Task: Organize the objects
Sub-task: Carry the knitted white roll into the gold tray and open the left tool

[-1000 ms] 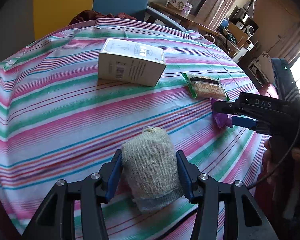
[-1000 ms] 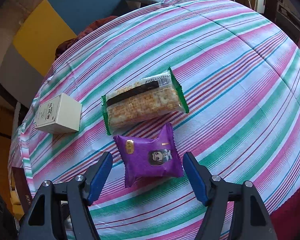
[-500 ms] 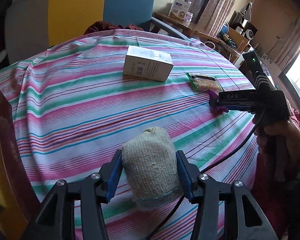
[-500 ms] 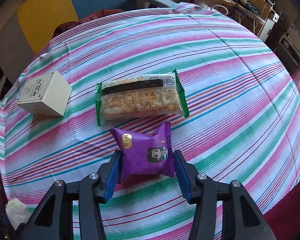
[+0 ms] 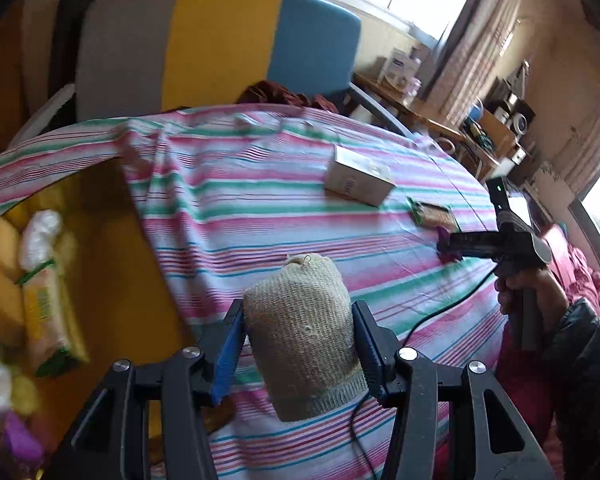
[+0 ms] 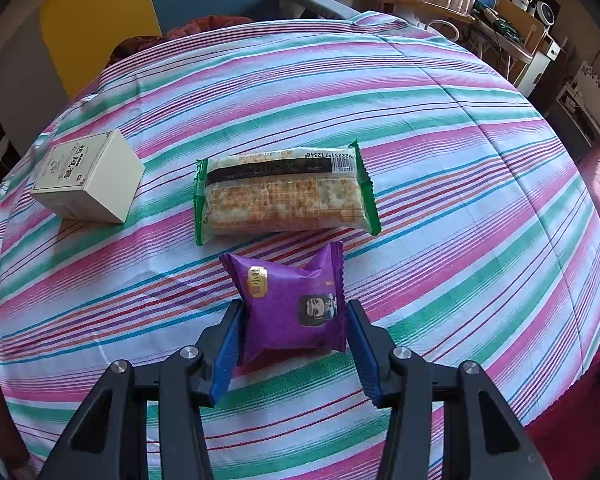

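While the left gripper [image 5: 298, 350] clamps the bandage roll [image 5: 302, 330], the right gripper [image 6: 294, 344] has just closed on the purple packet [image 6: 292, 306].

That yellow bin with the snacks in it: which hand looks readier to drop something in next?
Probably the left. The left gripper grips the beige knitted bundle right beside the yellow bin. The right gripper has just closed on the purple packet, which looks still on the table.

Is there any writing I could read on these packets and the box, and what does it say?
"9222517123 48", roughly, upside down: barcode digits on the green-edged cracker pack; not every digit is sure.
Chinese characters on the white box: too blurred to read.
Gold label on the purple snack packet: too small to read.
Knitted roll: no writing.
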A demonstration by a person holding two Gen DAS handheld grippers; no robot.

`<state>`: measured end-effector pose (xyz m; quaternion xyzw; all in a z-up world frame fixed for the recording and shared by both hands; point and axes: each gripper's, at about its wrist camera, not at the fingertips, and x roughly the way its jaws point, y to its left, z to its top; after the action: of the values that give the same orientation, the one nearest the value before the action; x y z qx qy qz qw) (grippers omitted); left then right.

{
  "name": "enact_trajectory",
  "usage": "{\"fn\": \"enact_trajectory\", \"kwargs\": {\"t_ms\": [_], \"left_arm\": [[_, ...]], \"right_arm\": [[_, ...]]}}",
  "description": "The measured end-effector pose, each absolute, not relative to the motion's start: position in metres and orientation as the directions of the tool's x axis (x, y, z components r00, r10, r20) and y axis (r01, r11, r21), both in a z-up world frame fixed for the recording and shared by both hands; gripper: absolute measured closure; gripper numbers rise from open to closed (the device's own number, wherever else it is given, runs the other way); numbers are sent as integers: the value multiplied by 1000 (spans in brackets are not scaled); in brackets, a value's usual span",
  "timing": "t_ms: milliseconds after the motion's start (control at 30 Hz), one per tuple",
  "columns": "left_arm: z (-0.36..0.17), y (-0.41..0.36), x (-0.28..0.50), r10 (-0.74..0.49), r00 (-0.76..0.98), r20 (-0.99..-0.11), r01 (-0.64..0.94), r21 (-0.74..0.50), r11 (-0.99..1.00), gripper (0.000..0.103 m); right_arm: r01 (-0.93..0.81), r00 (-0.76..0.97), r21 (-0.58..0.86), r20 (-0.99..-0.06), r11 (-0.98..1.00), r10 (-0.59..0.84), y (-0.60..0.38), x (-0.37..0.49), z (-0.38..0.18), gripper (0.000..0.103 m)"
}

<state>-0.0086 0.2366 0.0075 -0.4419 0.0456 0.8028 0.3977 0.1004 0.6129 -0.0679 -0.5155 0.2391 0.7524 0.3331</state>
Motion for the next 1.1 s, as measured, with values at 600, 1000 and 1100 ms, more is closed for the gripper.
{"fn": "enact_trajectory", "kwargs": {"t_ms": [600,1000,1100], "left_arm": [[-39,61,-50,342,-444,-828,-335,-201,-921,50],[-63,62,-58,276,-430,-859,-307,-149,-940,46],[-57,61,-55,264,-459,-848,-307,-128,-943,41]], "right_arm": [[-723,-214,-51,-932,-689,293,612,86,-73,56],[-718,-208,-66,-930,-692,304,617,83,-72,58],[-716,-207,-70,-929,-694,307,616,81,-71,59]]}}
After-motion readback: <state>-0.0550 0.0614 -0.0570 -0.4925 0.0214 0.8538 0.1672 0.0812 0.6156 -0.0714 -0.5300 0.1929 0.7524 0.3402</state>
